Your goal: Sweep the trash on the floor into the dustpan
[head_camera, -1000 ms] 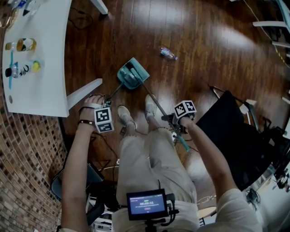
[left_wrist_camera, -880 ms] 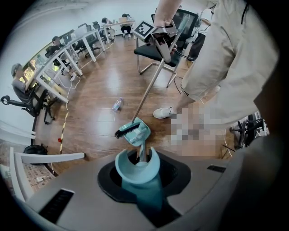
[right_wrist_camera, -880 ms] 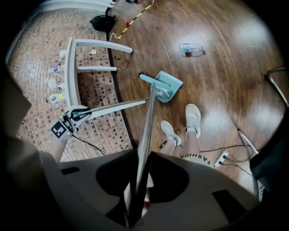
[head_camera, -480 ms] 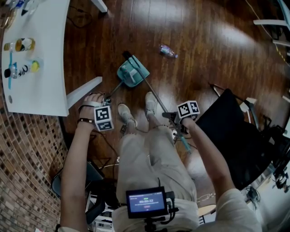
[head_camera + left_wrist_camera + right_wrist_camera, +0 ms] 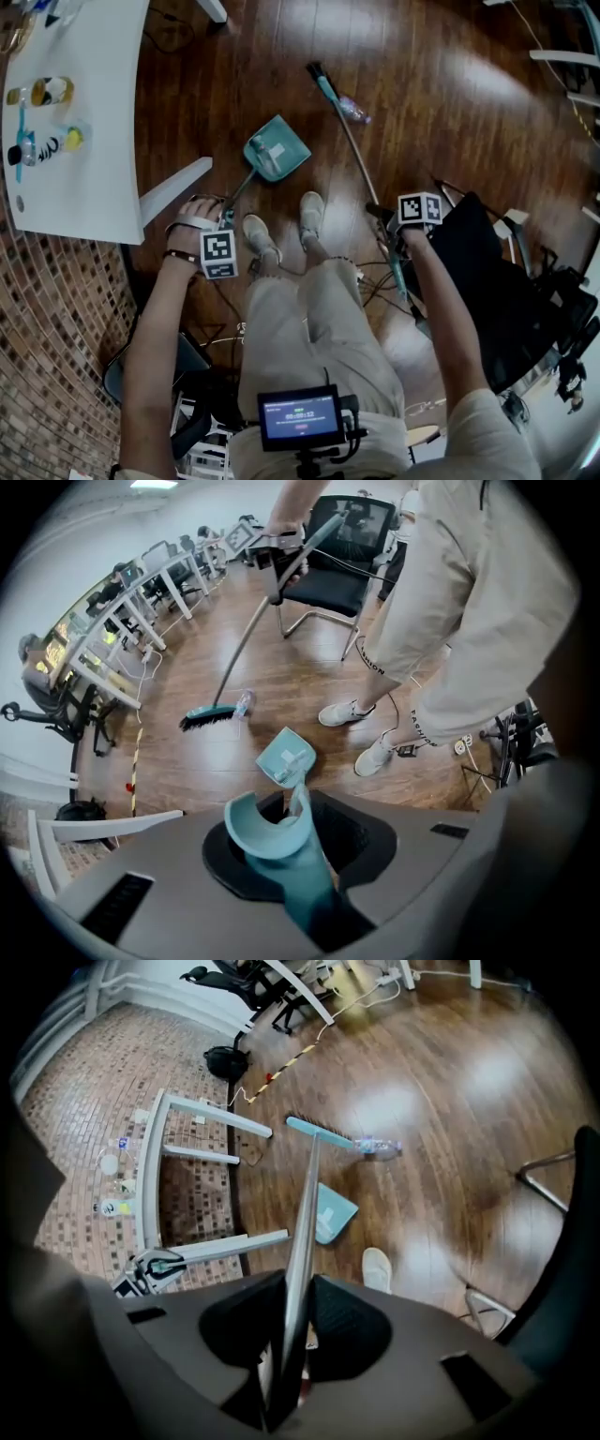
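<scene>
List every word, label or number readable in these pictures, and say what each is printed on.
"FASHION": printed along the leg hem of the person's beige shorts, seen in the left gripper view.
Small black monitor screen at the person's waist: lines of text, too small to read.
Labels on the small bottles on the white table: too blurred to read.
Nothing else legible.

On the floor (image 5: 422, 112) ahead of the shoes (image 5: 311, 211): dustpan (image 5: 277, 150). Beyond it to the right: broom head (image 5: 319, 77), bottle (image 5: 352, 110) just beside.
</scene>
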`<move>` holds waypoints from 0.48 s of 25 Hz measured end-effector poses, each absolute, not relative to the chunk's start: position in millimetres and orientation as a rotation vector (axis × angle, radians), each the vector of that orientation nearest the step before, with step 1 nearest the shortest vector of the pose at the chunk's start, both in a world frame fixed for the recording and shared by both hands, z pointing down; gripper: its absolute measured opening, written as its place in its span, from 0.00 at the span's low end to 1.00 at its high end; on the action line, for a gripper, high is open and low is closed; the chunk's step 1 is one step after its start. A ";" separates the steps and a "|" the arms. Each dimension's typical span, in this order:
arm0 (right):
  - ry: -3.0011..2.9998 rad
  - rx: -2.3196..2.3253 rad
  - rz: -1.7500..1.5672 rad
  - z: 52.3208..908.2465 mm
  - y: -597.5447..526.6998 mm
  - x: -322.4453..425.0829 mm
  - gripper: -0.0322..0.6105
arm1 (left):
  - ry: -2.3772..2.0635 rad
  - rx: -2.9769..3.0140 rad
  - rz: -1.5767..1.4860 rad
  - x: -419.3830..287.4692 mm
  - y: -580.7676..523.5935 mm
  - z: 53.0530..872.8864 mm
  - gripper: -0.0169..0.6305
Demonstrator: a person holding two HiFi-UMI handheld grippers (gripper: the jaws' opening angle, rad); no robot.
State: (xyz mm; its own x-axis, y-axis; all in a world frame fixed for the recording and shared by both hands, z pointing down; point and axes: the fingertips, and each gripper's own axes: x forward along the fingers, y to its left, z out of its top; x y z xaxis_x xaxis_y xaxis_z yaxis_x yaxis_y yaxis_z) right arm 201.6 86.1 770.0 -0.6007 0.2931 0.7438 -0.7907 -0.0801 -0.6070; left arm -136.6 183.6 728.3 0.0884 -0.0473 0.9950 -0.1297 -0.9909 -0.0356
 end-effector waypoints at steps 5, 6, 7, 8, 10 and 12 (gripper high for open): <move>-1.411 0.722 1.704 792.3 37.3 225.9 0.20 | -0.170 2.327 2.097 -141.6 189.4 725.9 0.16; -1.403 0.752 1.695 799.5 31.6 232.5 0.20 | -0.167 2.331 2.102 -142.4 190.1 725.3 0.16; -1.388 0.778 1.687 806.7 26.7 239.7 0.20 | -0.165 2.335 2.108 -142.2 189.8 724.8 0.16; -1.366 0.802 1.683 813.9 22.7 247.3 0.20 | -0.164 2.338 2.113 -141.2 188.6 724.7 0.16; -1.310 0.840 1.683 827.8 18.2 261.4 0.20 | -0.164 2.342 2.119 -138.5 184.4 725.2 0.16; -1.264 0.865 1.686 839.3 17.4 273.0 0.20 | -0.163 2.344 2.115 -136.2 179.3 725.3 0.16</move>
State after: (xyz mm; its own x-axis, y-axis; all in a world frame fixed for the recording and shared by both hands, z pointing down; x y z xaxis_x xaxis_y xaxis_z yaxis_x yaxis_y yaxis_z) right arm 273.0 17.4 839.3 -0.4117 0.2147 0.8857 -0.9104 -0.1417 -0.3888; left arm -136.2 179.3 725.3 0.0994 -0.0898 0.9910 -0.0633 -0.9945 -0.0838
